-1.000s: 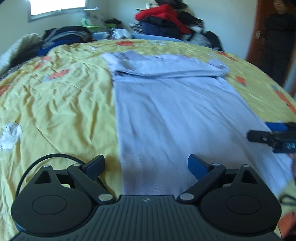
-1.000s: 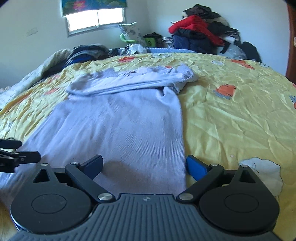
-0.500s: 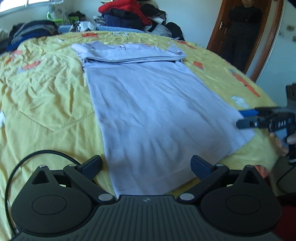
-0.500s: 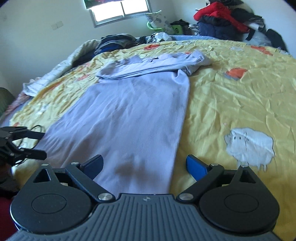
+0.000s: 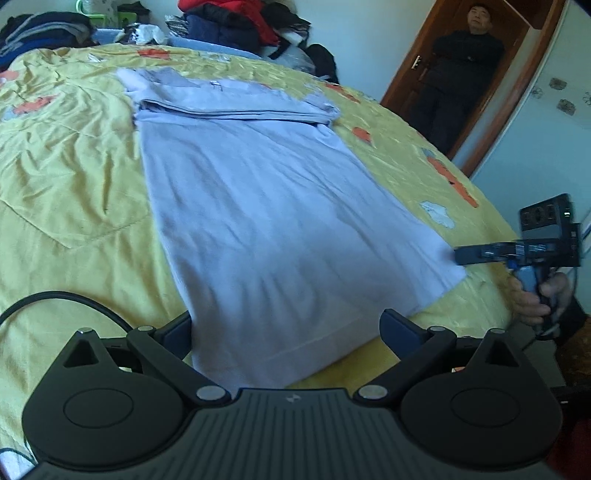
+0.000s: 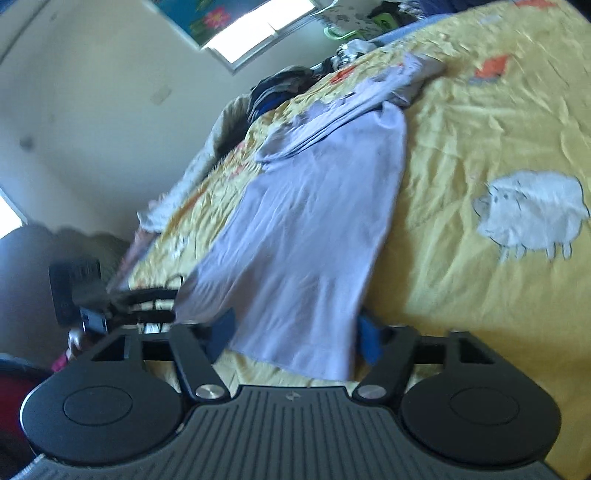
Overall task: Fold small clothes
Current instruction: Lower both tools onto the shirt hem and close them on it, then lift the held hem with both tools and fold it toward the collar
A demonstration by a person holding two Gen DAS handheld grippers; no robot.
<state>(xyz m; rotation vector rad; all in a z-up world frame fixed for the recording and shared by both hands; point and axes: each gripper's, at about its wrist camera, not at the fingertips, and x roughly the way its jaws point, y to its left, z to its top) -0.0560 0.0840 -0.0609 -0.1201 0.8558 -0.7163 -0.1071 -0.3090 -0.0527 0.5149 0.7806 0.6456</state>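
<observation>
The shirt point(image 5: 273, 206) lies flat on the yellow bedspread point(image 5: 66, 177), its sleeves folded across the far end, its hem toward the near edge of the bed. The left gripper point(image 5: 286, 328) sits at the near left hem corner with its jaws spread wide; the cloth lies between them, and the pads do not press on it. The right gripper point(image 6: 295, 332) is at the other hem corner, tilted, its jaws closing with the hem between the blue pads; they do not yet pinch the cloth. In the left view it shows side-on at the shirt's right corner, held by a hand point(image 5: 535, 295). A sheep print point(image 6: 532, 214) marks the bedspread right of the shirt. Piled clothes point(image 5: 236, 18) sit beyond the bed, and a person point(image 5: 458, 74) stands in the doorway.
</observation>
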